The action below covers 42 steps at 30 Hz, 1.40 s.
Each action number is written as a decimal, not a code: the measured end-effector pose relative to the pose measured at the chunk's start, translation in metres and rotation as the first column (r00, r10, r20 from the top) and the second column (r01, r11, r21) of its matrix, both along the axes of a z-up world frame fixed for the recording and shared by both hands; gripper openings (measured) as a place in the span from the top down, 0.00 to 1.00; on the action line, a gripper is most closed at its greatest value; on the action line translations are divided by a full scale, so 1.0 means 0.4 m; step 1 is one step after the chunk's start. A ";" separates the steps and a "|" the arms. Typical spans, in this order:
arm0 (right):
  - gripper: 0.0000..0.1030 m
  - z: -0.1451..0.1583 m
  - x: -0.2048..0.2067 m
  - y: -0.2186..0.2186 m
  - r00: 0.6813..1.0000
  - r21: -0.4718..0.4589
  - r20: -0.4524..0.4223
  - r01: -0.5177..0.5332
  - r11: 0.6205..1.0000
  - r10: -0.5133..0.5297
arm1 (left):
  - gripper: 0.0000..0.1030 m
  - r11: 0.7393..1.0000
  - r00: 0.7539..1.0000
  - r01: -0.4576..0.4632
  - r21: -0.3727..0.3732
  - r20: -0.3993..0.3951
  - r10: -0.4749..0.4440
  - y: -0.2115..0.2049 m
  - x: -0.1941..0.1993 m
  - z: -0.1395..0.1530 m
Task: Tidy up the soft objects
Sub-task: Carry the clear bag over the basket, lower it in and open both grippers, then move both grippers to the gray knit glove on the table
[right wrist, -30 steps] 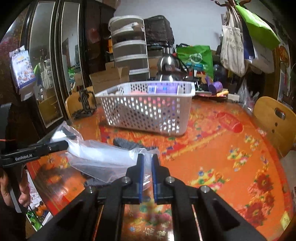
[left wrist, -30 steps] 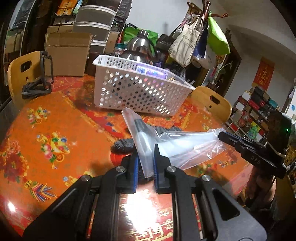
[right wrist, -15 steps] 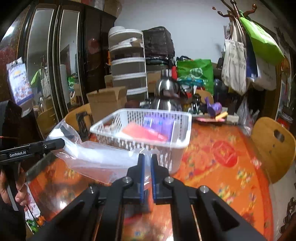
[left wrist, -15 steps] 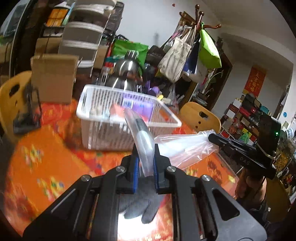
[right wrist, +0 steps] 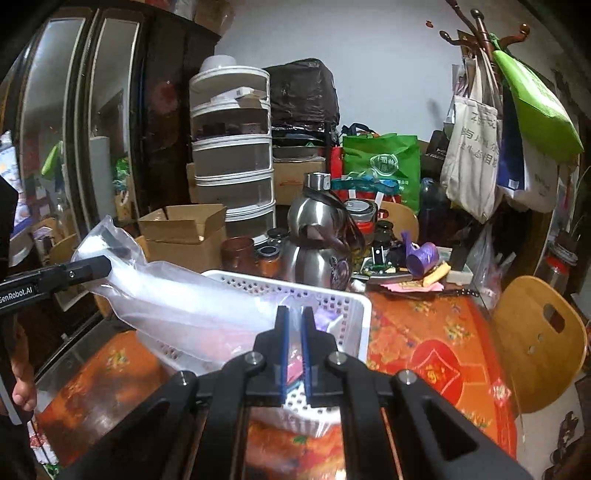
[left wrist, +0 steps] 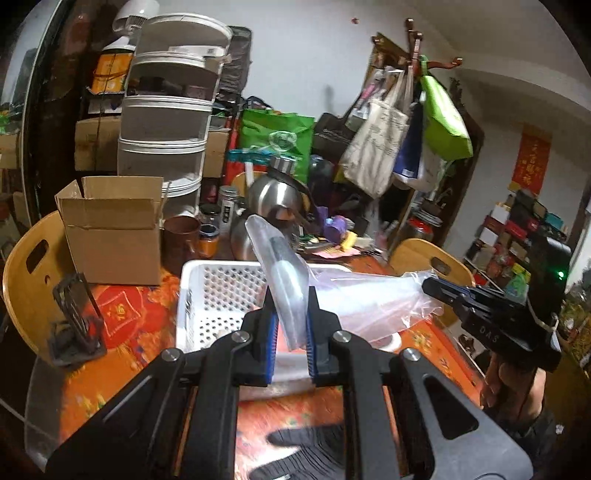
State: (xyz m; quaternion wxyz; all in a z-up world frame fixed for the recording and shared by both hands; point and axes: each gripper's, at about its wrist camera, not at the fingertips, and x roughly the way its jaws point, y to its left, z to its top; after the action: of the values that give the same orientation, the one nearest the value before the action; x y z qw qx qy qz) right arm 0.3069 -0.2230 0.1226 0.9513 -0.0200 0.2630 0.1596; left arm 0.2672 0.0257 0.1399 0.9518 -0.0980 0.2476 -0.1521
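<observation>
Clear plastic bag (left wrist: 369,299) between both clamped grippers.

Beyond my surface with its orange flowered cloth (right wrist: 436,332) stands a pale plastered wall (right wrist: 388,55). A dark glass-fronted cabinet (right wrist: 74,129) fills the left side, a wooden coat rack (right wrist: 480,33) hung with bags the right, and curved wooden chairs (right wrist: 539,343) flank the surface's edges.

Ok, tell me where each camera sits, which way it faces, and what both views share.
Left wrist: on the left gripper, looking along its fingers across the table at the white basket; the right gripper and its hand show at right.
Right wrist: on the right gripper, facing the same basket; the left gripper shows at left.
Shared: the clear plastic bag both grippers pinch, the basket, the steel kettle.
</observation>
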 end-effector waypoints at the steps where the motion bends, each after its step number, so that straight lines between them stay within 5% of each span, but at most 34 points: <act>1: 0.96 -0.002 0.020 0.005 1.000 -0.006 -0.002 -0.001 1.000 0.000 | 0.89 1.000 1.000 -0.014 0.005 -0.005 0.014 0.004 0.028 0.006; 10: 0.96 -0.068 0.143 0.019 0.998 -0.049 -0.055 0.026 0.998 -0.029 | 0.89 0.998 0.994 -0.060 0.035 -0.085 0.063 0.007 0.241 -0.042; 18: 0.95 -0.159 0.180 0.015 0.995 -0.037 -0.102 0.011 0.999 -0.015 | 0.87 0.995 0.986 -0.079 0.056 -0.145 0.086 -0.009 0.332 -0.143; 20: 0.91 -0.176 0.183 0.015 0.994 -0.038 -0.105 0.018 0.999 -0.022 | 0.63 0.994 0.982 -0.090 0.070 -0.161 0.100 -0.012 0.351 -0.168; 21: 0.81 -0.183 0.186 0.014 0.993 -0.031 -0.112 0.021 0.999 -0.024 | 0.38 0.992 0.980 -0.095 0.079 -0.169 0.107 -0.013 0.360 -0.178; 22: 0.56 -0.190 0.189 0.010 0.992 -0.022 -0.123 0.024 0.999 -0.026 | 0.20 0.989 0.975 -0.106 0.102 -0.185 0.124 -0.014 0.376 -0.194; 23: 0.40 -0.197 0.191 0.007 0.991 -0.022 -0.128 0.034 0.999 -0.036 | 0.18 0.986 0.970 -0.116 0.120 -0.199 0.139 -0.014 0.387 -0.207; 24: 0.21 -0.198 0.190 0.007 0.992 -0.028 -0.119 0.042 0.999 -0.045 | 0.18 0.980 0.963 -0.134 0.146 -0.213 0.163 -0.013 0.400 -0.223; 25: 0.20 -0.200 0.185 0.007 0.993 -0.040 -0.103 0.048 0.998 -0.052 | 0.18 0.974 0.962 -0.153 0.166 -0.201 0.186 -0.012 0.406 -0.234; 36: 0.20 -0.227 0.183 0.005 0.988 -0.045 -0.147 0.037 0.998 -0.043 | 0.18 0.970 0.963 -0.132 0.205 -0.205 0.175 -0.018 0.399 -0.268; 42: 0.20 -0.229 0.097 -0.023 0.983 -0.002 -0.179 0.040 0.999 -0.040 | 0.18 0.967 0.959 -0.129 0.218 -0.222 0.178 -0.030 0.330 -0.264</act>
State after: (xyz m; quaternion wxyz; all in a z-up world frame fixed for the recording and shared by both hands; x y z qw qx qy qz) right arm 0.3459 -0.2323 0.0311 0.9269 0.0004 0.3476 0.1418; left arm 0.3992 0.0136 0.0344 0.9289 -0.0376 0.3664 -0.0388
